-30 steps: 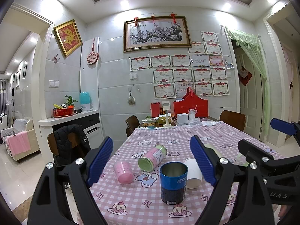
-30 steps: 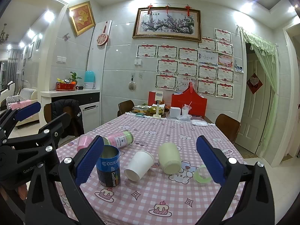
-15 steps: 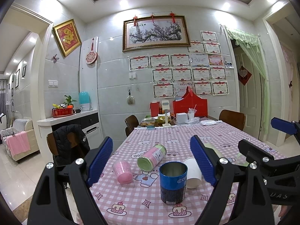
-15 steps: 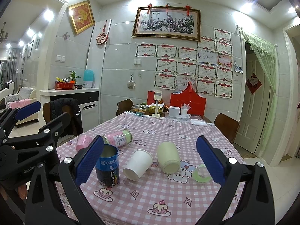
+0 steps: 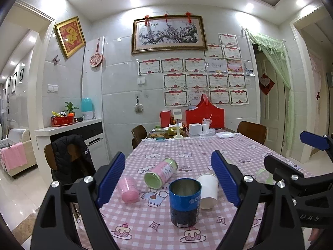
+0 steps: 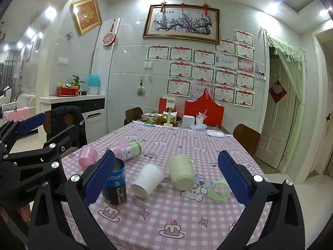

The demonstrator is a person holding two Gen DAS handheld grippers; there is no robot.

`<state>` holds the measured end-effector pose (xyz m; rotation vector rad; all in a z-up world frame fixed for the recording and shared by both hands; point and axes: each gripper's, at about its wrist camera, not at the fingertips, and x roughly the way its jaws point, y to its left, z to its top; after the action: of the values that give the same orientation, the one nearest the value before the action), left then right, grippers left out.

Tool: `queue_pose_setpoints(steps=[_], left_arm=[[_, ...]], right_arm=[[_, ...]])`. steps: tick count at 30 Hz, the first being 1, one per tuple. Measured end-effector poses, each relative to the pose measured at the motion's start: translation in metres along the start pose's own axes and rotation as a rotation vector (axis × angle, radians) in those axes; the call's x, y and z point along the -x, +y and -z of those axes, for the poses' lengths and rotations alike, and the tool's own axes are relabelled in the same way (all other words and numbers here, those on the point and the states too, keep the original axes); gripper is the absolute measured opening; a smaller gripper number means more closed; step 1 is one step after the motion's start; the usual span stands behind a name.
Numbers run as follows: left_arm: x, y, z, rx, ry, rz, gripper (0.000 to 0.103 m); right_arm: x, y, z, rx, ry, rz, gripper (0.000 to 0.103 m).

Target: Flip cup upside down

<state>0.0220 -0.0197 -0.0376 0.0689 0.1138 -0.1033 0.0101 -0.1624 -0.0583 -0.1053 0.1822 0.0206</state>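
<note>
A: From the left wrist, why does the left claw (image 5: 168, 179) gape with nothing held?
B: Likely to straddle the blue cup (image 5: 184, 202), which stands upright, mouth up, on the worktop (image 5: 145, 225) between the blue pads. It seems the only cup a flip would suit; the pink cup (image 5: 128, 189) and white paper cup (image 5: 208, 190) lie tipped over.

A: And from the right wrist?
B: The right claw (image 6: 166, 179) is spread wide too, empty, framing the paper cup (image 6: 147, 180) and cream cup (image 6: 181, 175). The blue cup (image 6: 115, 187) sits by its left pad.

I see a home dining room: checked-cloth desk (image 5: 187, 152), wooden chairs (image 5: 251, 130), framed painting (image 5: 168, 34), certificates (image 6: 199, 70) on the tiled wall.
</note>
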Motion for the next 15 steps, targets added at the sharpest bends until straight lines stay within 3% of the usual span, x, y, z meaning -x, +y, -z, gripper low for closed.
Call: queue_pose_setpoints(steps=[15], left_arm=[[-0.0086, -0.0028, 0.006, -0.004, 0.005, 0.006, 0.083]], right_arm=[[-0.0038, 0.0014, -0.0004, 0.003, 0.018, 0.012, 0.095]])
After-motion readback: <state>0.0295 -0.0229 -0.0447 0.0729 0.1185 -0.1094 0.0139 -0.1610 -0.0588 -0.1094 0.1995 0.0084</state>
